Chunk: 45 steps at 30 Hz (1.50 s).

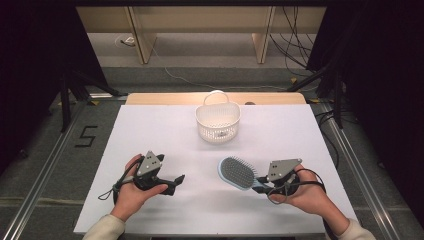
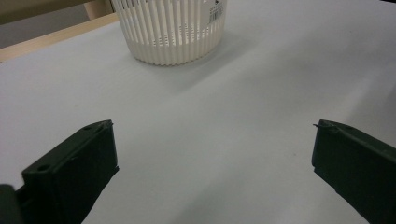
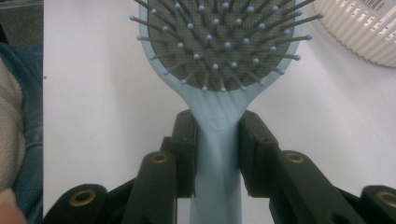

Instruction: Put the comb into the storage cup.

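The right gripper [image 3: 217, 154] clamps the handle of a light-blue oval hairbrush [image 3: 217, 56], bristles up. The left gripper [image 2: 212, 154] gapes wide, empty, facing the white slatted plastic basket [image 2: 170, 32].

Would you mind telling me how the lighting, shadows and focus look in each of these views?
High view: the white table is bright while the sides fall into black. Left gripper view: the basket casts a soft shadow toward the right, and the near jaws look slightly soft. Right gripper view: the hairbrush bristles are sharp; the basket at the top right corner is a little blurred.
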{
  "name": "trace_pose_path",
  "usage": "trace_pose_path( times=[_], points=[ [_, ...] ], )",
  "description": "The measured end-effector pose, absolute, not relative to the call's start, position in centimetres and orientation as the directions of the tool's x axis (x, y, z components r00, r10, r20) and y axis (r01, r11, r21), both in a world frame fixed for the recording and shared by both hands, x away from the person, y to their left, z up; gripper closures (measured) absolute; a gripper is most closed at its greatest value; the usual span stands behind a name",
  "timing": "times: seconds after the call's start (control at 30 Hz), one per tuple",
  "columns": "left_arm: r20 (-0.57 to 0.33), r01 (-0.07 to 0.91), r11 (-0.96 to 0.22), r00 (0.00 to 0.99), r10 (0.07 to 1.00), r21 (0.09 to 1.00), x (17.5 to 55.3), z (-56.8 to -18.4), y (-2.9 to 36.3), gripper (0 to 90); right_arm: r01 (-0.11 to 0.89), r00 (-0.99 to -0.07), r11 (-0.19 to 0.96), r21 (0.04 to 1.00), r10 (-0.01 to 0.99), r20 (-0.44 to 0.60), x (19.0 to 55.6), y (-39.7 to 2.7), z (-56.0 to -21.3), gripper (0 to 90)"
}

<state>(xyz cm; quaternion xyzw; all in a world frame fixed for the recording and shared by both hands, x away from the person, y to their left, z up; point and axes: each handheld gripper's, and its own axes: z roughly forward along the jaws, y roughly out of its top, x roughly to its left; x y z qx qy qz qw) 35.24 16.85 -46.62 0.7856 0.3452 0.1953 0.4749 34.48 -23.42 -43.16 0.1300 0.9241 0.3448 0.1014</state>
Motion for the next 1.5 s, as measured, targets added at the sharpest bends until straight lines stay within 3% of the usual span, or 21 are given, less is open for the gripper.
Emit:
trace_pose_path(
  times=[1.5],
  points=[
    [-0.021, 0.357, -0.311, 0.685, 0.728, 0.881, 35.3, -46.6, 16.8, 0.0, 0.205, -0.873, 0.565, 0.8, 0.475, -0.112, 35.1, -24.5, -42.3, 70.6]
  ],
)
